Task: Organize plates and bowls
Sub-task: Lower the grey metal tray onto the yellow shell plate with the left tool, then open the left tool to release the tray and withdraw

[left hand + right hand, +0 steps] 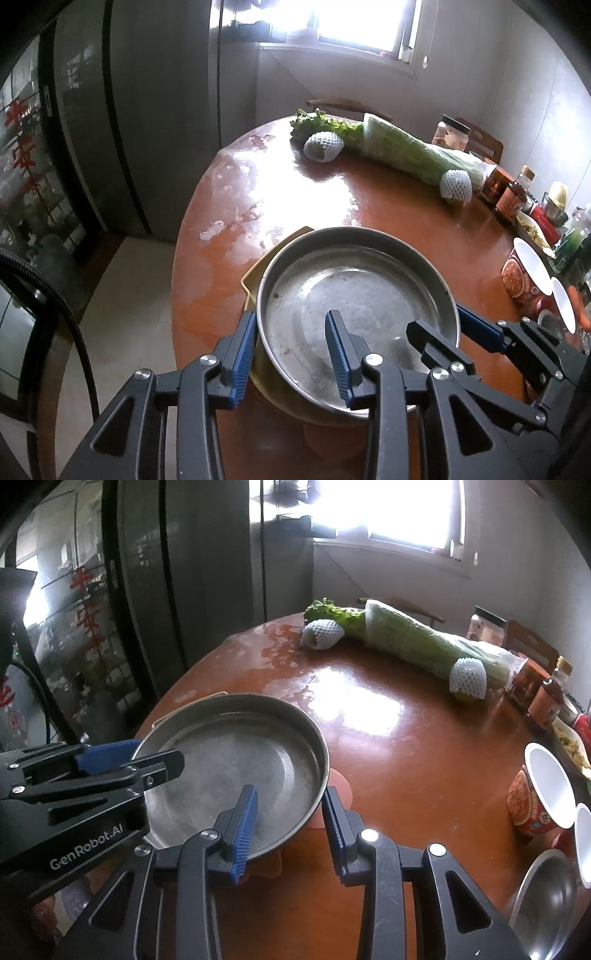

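Both grippers straddle the steel plate's (354, 317) rim with jaws apart: the left gripper (291, 354) at its near-left edge, the right gripper (288, 827) at its near-right. A steel bowl (546, 901) waits on the worktop (406, 746) right of the right gripper, so sorting seems barely begun.

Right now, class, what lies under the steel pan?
Under the steel pan a yellow tray shows at its left edge; the pan covers the remainder. Both rest on the table.
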`<state>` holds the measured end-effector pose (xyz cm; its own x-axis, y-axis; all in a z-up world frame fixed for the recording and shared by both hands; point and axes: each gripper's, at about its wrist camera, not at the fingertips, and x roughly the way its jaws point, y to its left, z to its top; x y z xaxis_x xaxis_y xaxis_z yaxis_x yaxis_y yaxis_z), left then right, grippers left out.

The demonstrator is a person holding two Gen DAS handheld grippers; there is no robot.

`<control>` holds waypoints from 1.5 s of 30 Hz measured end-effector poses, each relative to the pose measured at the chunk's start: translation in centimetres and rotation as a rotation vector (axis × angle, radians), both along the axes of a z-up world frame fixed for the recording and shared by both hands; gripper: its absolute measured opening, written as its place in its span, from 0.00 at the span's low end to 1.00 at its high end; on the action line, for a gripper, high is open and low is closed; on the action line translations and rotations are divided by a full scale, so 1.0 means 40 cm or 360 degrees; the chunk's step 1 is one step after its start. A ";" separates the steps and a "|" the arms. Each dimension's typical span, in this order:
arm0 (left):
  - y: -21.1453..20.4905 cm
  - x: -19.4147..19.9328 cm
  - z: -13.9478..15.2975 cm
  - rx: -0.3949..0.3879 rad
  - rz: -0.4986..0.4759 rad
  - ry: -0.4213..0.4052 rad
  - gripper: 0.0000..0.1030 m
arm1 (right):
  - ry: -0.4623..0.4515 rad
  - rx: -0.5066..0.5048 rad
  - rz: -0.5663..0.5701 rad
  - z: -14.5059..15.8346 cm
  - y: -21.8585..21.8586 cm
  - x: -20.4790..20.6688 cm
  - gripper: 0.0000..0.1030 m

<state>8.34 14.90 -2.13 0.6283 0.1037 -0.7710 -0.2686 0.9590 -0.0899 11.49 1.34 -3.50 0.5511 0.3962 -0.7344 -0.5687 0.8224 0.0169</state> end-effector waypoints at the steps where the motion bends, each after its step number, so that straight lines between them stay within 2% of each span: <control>1: 0.000 -0.002 0.003 0.0005 0.0000 -0.0006 0.38 | 0.0005 0.0000 0.0001 -0.002 0.001 0.000 0.36; 9: 0.007 -0.023 0.032 -0.0003 -0.0014 -0.0089 0.41 | 0.0012 -0.0020 0.0009 -0.010 0.008 0.002 0.38; 15: 0.021 -0.040 0.049 0.0100 0.0036 -0.0137 0.42 | 0.0013 -0.0019 0.0009 -0.012 0.010 0.000 0.38; 17: 0.028 -0.045 0.053 0.0135 0.0042 -0.0162 0.48 | 0.0016 -0.0017 0.0008 -0.012 0.009 0.000 0.38; 27: 0.080 0.017 -0.022 -0.0108 0.0015 -0.0009 0.50 | 0.0028 -0.0017 0.0006 -0.013 0.009 -0.001 0.39; 30: 0.084 0.023 -0.036 -0.0188 -0.0010 -0.0002 0.50 | 0.0025 -0.0019 0.0008 -0.014 0.009 -0.004 0.39; 45: -0.001 0.069 -0.049 -0.0187 -0.0154 0.0046 0.49 | 0.0039 -0.0043 -0.0058 -0.018 -0.025 0.004 0.39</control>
<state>11.11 14.84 -4.08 0.6085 -0.0484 -0.7920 -0.1792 0.9640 -0.1966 11.64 0.35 -4.22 0.5464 0.3561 -0.7580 -0.5381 0.8428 0.0081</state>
